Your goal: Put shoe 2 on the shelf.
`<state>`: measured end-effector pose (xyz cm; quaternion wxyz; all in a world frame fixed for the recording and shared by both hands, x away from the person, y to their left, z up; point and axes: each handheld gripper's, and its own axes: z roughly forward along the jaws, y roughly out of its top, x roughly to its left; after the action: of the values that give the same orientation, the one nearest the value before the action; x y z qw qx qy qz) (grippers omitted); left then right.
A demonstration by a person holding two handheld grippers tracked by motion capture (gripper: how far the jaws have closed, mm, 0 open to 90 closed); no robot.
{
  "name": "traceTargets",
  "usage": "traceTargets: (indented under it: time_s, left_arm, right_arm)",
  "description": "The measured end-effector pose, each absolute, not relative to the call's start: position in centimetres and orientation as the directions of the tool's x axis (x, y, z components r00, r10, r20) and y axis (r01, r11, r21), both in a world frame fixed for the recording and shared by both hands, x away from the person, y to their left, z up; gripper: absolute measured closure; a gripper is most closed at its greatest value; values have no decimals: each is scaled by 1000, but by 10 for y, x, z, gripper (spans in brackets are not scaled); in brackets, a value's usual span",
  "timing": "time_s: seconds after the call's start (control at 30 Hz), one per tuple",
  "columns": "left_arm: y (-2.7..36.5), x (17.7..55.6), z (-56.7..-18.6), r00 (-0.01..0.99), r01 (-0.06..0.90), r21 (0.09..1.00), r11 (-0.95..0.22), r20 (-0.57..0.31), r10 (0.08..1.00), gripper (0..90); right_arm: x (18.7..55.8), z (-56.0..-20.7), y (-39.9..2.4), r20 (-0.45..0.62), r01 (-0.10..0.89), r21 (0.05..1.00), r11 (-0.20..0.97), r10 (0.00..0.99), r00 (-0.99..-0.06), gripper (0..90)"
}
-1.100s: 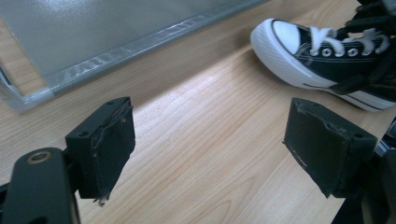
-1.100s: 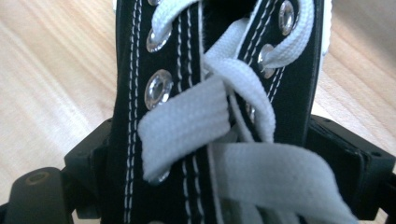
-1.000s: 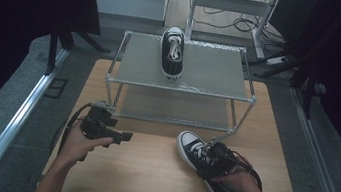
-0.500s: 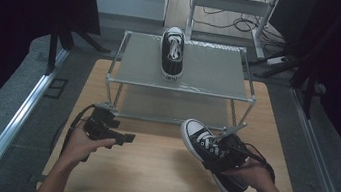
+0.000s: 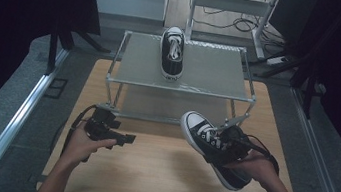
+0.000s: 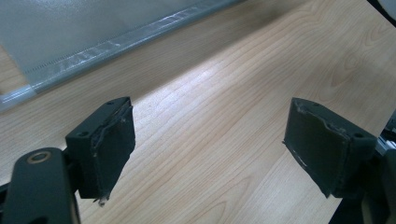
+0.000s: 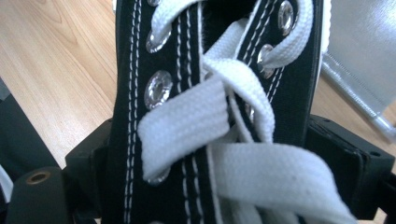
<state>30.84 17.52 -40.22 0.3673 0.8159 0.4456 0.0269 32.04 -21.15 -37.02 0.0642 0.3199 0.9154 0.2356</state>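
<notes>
No brand, label or writing can be read on anything here. One wooden table takes up most of the high view, and one metal-framed rack with a pale grey shelf stands on its far half. There are two shoes, both black high-tops with white laces and white toe caps. One shoe sits flat on top of the rack, near its middle, toe pointing towards the person. The other shoe is at the table's right front, just in front of the rack's right leg, tilted with its toe up and aimed at the rack; whether its heel touches the wood cannot be told. The right gripper holds this second shoe: in the right gripper view its black jaws press on either side of the laced upper, where silver eyelets and white stitching show. The right hand wraps the gripper from behind. The left gripper lies low over the table's left front, pointing right, gripped by the left hand; in the left gripper view its two pads stand wide apart with bare wood between them, holding nothing. There are two grippers and two hands in all.
</notes>
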Motion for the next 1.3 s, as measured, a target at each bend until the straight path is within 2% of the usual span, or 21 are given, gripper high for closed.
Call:
traceTargets:
  time_s: [0.47,1.3]
  left_arm:
    - [174,307,-407,603,710,619,-337,-286,744,167]
    - [165,307,-424,610,720,606,-338,-321,724,167]
  right_arm:
    - [330,-339,-203,21,544,484,686,612,-791,131]
    - [348,-310,-191,-11,541,458,705,613,-790,131]
